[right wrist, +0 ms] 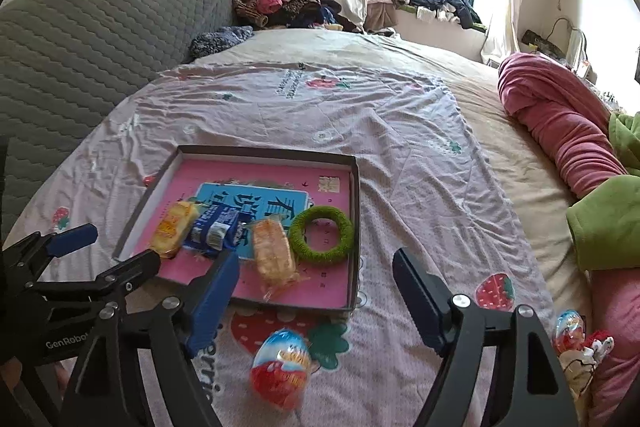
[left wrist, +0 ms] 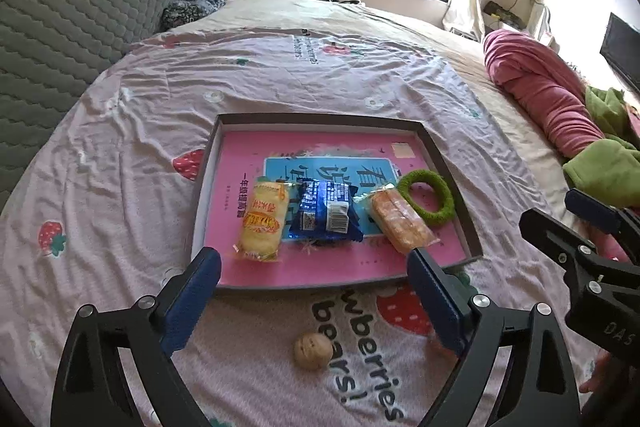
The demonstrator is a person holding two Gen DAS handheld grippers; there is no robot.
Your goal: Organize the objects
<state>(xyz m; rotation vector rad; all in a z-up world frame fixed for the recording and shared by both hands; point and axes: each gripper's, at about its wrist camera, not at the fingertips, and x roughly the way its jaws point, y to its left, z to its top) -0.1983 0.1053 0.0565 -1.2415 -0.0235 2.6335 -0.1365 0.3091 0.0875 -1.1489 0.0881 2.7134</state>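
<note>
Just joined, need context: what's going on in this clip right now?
A person with a handheld gripper in each hand is sorting small items into a shallow box on a bed. The box holds a yellow snack pack, a blue packet, an orange snack pack and a green ring. Both the left gripper and right gripper are open and empty. A walnut and a foil-wrapped egg lie on the sheet outside the box.

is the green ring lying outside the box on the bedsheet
No, the green ring lies inside the box, in its near right corner beside the orange snack packet.
</note>
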